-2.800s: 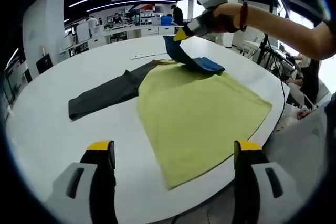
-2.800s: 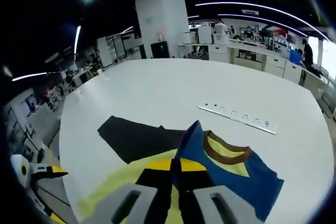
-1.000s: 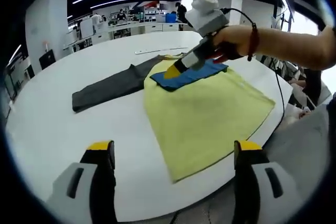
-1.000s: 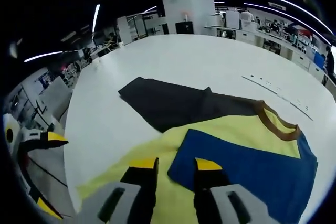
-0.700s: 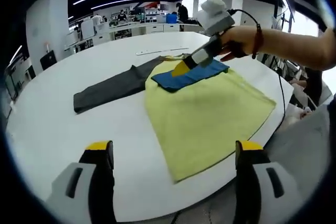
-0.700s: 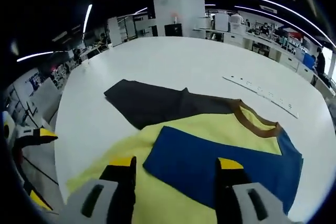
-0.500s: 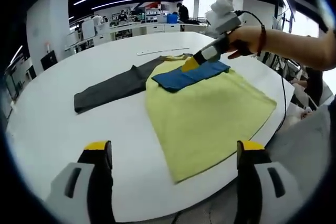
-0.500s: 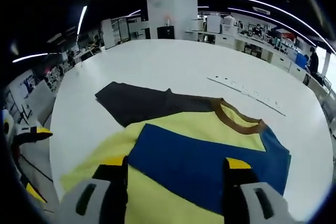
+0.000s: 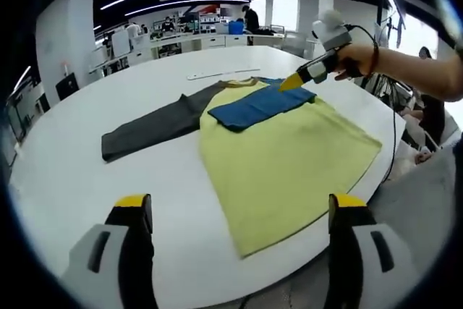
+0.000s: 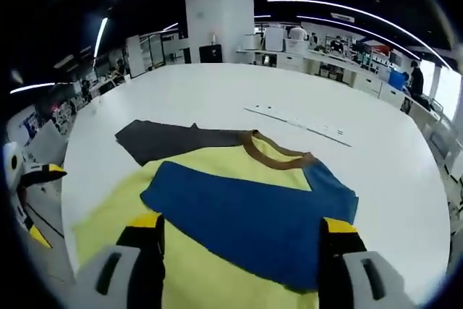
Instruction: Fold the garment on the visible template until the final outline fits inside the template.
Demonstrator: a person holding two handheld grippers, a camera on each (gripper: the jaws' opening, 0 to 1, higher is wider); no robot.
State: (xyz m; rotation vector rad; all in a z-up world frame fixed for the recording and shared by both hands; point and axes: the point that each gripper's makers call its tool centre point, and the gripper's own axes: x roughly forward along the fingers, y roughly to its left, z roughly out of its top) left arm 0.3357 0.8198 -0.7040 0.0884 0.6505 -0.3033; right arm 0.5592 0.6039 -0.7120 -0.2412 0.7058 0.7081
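On table, sleeve-folded garment

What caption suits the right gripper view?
Open right gripper above a yellow shirt, its blue sleeve folded across the chest.

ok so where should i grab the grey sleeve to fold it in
Grip the grey sleeve at its cuff end, coming in from the open table side with the left tongs. It lies flat and stretched straight out from the yellow shirt, so that far end probably lifts easiest and carries across onto the body.
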